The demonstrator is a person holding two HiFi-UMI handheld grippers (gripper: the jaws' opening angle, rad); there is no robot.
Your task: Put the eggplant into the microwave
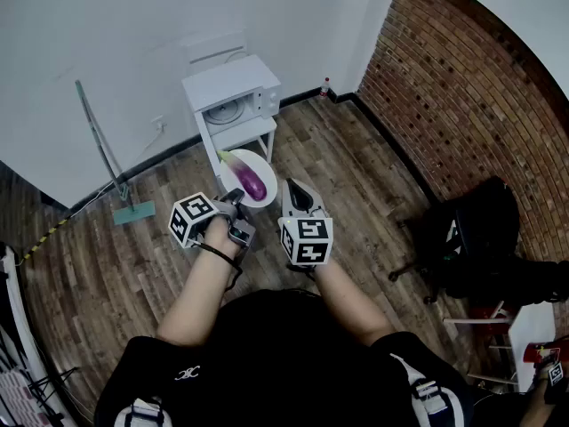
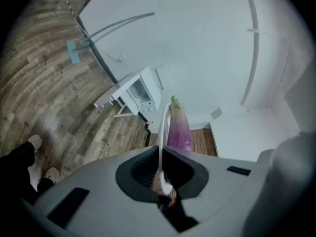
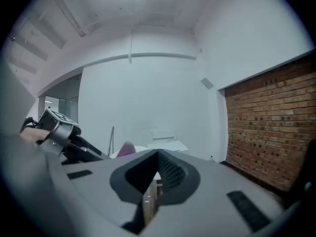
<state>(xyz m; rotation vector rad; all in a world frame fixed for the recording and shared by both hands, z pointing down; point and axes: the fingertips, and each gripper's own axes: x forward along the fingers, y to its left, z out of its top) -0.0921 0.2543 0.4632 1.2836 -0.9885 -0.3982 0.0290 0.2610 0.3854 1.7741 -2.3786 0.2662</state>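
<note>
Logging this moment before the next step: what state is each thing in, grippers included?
eggplant: lying on the plate, up off the floor.
plate: carried in the air, held by its rim.
left gripper: shut on the plate's rim.
right gripper: shut, empty.
microwave: on its stand, door looks closed.

L gripper [image 1: 233, 198] on 7 o'clock rim of round white plate [image 1: 263, 165] w/ purple eggplant [image 1: 251, 183]; R gripper [image 1: 300, 194] at plate's 4 o'clock, white microwave [image 1: 233, 87] at 12.

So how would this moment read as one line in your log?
left gripper: shut on plate rim | eggplant: on plate | right gripper: shut, empty | microwave: ahead
</note>
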